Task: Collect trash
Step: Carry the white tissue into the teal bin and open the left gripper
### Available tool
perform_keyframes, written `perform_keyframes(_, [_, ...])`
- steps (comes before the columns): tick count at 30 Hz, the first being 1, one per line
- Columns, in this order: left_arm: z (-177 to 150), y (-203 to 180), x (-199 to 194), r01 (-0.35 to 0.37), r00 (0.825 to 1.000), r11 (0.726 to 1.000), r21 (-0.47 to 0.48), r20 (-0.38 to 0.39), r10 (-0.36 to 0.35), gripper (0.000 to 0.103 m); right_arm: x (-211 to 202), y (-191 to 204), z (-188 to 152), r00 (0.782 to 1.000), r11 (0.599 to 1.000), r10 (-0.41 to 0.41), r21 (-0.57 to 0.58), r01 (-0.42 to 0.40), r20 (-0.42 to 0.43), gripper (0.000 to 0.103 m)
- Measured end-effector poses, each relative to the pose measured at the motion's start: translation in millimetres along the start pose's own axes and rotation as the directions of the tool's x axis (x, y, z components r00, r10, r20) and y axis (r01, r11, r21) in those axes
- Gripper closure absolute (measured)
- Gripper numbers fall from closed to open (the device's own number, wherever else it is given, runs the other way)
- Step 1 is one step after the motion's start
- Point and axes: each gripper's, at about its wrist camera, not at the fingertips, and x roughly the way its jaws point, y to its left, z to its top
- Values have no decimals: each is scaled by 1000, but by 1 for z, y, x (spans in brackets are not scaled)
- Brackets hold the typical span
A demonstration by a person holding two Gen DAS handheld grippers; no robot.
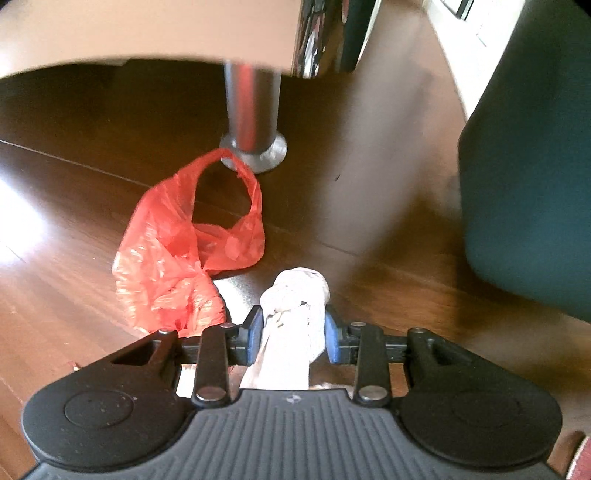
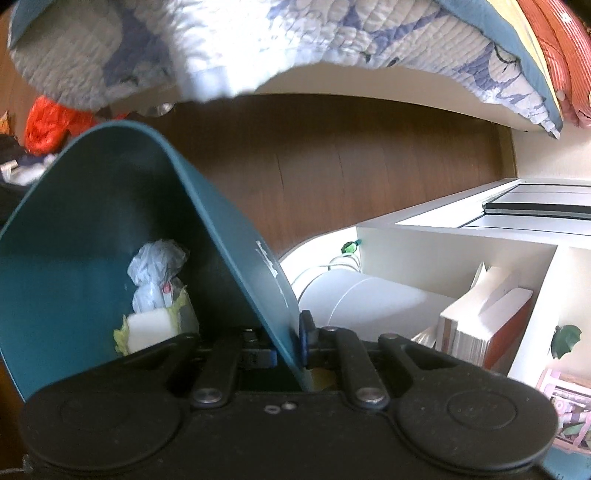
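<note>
In the left wrist view my left gripper (image 1: 293, 334) is shut on a crumpled white wad of paper or tissue (image 1: 295, 295), held above the wooden floor between the blue pads. A red plastic bag (image 1: 177, 251) lies on the floor just left of it, its handle loop reaching a metal table leg (image 1: 253, 110). In the right wrist view my right gripper (image 2: 290, 345) is shut on the rim of a teal bin (image 2: 92, 206), which is tilted. Inside the bin lie a crumpled whitish bag (image 2: 157, 266) and a white block on yellow-green wrapping (image 2: 151, 328). The same teal bin (image 1: 528, 184) fills the right of the left view.
A tabletop (image 1: 147, 33) overhangs the floor in the left view. In the right view a quilted blanket (image 2: 295, 44) hangs overhead, a white shelf unit (image 2: 461, 236) with books (image 2: 480, 325) and a white cylinder (image 2: 369, 299) stands at right, and red plastic (image 2: 51, 122) shows at far left.
</note>
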Motion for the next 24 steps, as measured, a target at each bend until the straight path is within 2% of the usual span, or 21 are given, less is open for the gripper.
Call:
perform_keyframes(7, [-11, -9, -56, 50, 995, 998, 34, 90, -53, 70, 11, 18, -16, 1000, 998, -11, -64, 10, -21, 96])
perform_keyframes(14, [-11, -29, -99, 66, 987, 994, 93, 137, -79, 70, 19, 21, -30, 999, 997, 17, -77, -20, -35, 96])
perform_keyframes(24, [6, -59, -153, 110, 961, 976, 190, 230, -153, 70, 22, 20, -39, 999, 997, 29, -69, -31, -29, 96])
